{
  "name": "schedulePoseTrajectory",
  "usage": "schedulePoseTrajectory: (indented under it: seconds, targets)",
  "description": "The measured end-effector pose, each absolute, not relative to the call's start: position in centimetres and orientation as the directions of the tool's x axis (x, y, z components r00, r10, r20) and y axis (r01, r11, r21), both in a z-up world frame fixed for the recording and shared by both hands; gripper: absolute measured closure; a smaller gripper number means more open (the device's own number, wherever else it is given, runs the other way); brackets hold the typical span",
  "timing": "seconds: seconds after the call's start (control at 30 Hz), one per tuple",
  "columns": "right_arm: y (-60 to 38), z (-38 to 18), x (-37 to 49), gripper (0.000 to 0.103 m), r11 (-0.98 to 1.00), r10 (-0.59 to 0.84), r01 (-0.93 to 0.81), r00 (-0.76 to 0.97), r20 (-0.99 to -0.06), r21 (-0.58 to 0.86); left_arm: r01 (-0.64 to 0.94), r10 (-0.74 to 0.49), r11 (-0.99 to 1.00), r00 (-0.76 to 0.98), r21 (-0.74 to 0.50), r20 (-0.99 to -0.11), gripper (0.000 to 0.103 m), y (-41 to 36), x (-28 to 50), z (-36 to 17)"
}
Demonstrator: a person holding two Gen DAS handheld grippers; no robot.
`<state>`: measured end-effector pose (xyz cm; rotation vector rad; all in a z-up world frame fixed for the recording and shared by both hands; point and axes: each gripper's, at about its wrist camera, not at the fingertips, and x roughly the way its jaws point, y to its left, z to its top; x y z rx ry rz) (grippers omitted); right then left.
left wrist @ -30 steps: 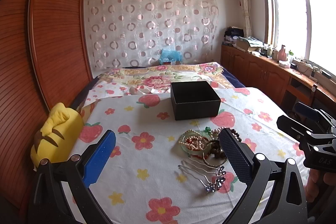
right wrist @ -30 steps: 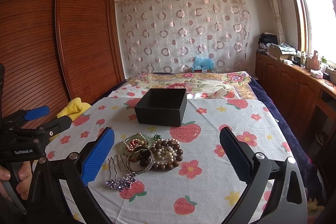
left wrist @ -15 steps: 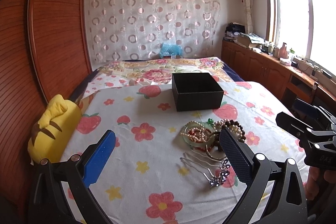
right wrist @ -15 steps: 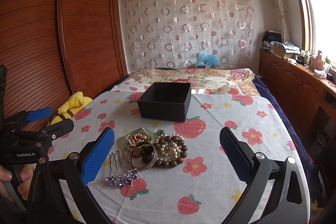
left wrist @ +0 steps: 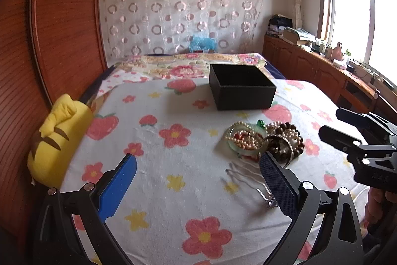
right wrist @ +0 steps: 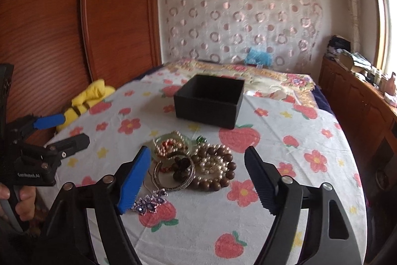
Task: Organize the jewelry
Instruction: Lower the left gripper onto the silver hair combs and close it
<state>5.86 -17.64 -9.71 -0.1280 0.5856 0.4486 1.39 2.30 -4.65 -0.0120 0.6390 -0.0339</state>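
Note:
A pile of jewelry (right wrist: 198, 160) lies on the strawberry-print sheet: pearl strands in a small green dish (right wrist: 171, 143), brown bead bracelets (right wrist: 218, 178), a silver bangle (right wrist: 173, 173) and a purple crystal hair comb (right wrist: 148, 203). Behind it stands an open black box (right wrist: 209, 101), also seen in the left wrist view (left wrist: 242, 88). My right gripper (right wrist: 198, 153) hovers over the pile. Its jaws are closing, and the pads touch nothing. My left gripper (left wrist: 197, 160) is open, with the pile (left wrist: 263, 140) beyond its right finger and the hair comb (left wrist: 248, 180) partly hidden by it.
A yellow plush toy (left wrist: 57, 135) lies at the bed's left edge against the wooden wardrobe (left wrist: 62, 16). A folded floral quilt (left wrist: 178, 66) sits behind the box. Wooden cabinets (left wrist: 322, 71) run along the right under the window. A hand holds each gripper.
Both grippers have come lower and nearer to the jewelry pile. The right gripper's fingers now stand closer together and frame the pile. Nothing on the bed has moved.

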Motion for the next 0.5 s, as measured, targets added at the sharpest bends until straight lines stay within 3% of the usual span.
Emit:
schedulePoseTrajectory:
  seconds: [0.3, 0.5]
  targets:
    - [-16.0, -12.9, 8.8, 0.064, 0.857, 0.400, -0.515, 0.635, -0.661, 0.024, 0.059, -0.052, 0.998, 0.746, -0.013, -0.664, 0.007, 2.0, 2.8, -7.3]
    - [-15.1, -13.8, 10.1, 0.068, 0.853, 0.376, -0.522, 0.614, -0.694, 0.000, 0.079, -0.060, 0.997, 0.708, -0.005, -0.703, 0.007, 1.6, 3.6, -8.8]
